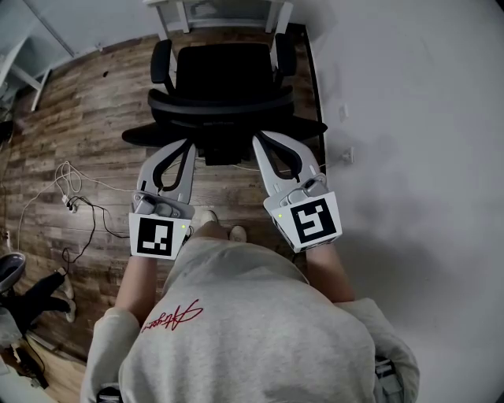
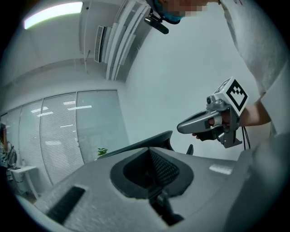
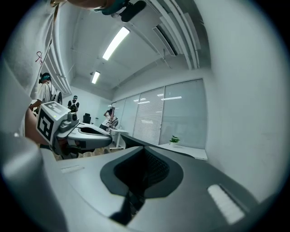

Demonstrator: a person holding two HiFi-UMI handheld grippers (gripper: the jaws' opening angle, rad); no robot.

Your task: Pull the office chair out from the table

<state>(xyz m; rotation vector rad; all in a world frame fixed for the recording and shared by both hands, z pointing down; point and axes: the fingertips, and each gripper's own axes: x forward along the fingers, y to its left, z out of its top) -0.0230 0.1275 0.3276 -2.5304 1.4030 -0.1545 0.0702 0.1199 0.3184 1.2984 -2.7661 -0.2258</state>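
The black mesh office chair (image 1: 224, 75) is pushed in at the white table (image 1: 224, 12), straight ahead of the person on the wood-plank floor (image 1: 79, 134), with the white wall (image 1: 417, 118) close on its right. From the head camera both tools reach the top edge of the backrest, but the grip itself is lost against the black frame. The gripper views settle it: the left gripper (image 1: 187, 146) has its jaws closed tight on the backrest, mesh weave pinched right in the gap, and the right gripper (image 1: 259, 139) is clamped on the mesh the same way, further along. Only those two views catch the glass partition (image 2: 81, 136) and a small green potted plant (image 3: 174, 139) beyond the chair, and each shows its partner tool alongside
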